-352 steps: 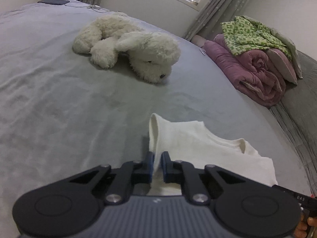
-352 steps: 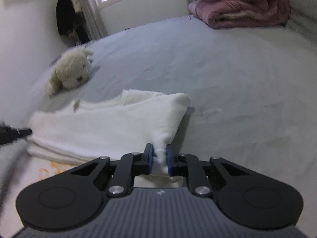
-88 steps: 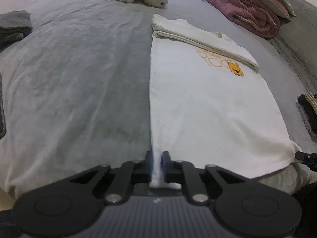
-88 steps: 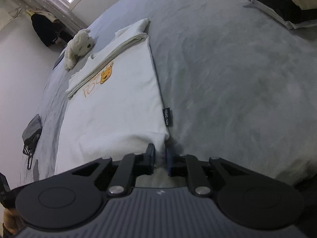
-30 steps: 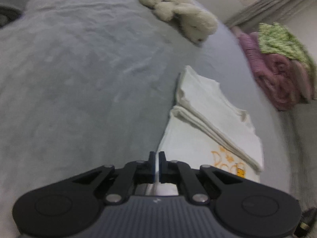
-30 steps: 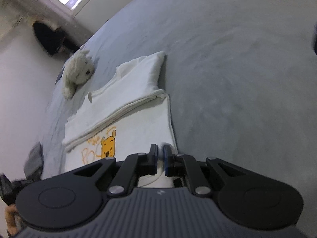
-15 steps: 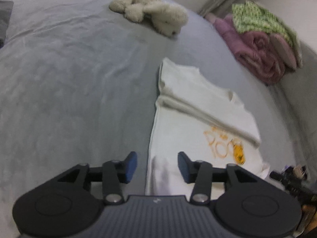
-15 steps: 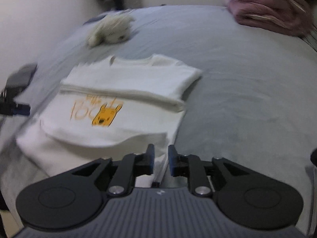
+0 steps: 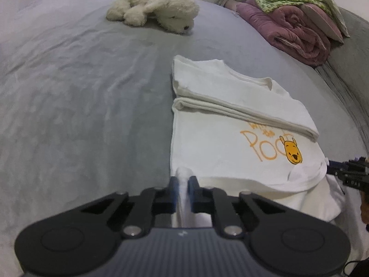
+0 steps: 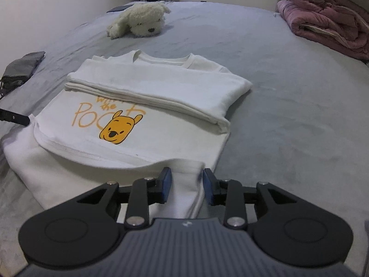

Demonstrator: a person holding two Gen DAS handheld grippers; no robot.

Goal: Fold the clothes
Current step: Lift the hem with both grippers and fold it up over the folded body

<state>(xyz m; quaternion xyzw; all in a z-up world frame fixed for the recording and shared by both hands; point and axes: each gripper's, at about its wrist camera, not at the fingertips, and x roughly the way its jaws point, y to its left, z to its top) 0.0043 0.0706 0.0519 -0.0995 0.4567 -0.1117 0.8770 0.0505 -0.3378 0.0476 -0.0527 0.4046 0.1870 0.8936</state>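
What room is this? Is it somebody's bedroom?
Most likely a bedroom: a wide grey bed, a plush dog lying on it, and rolled pink bedding stacked at the side.

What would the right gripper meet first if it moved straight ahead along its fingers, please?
Probably the white shirt: the open right gripper already straddles its near folded corner, and the layers and the Pooh print lie beyond. Height above the cloth is unclear.

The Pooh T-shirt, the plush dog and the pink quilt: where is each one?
Pooh T-shirt (image 10: 116,131), right wrist view, on the yellow bear face.
Plush dog (image 9: 177,13), left wrist view, on its head.
Pink quilt (image 9: 293,32), left wrist view, on the rolled bundle's side.
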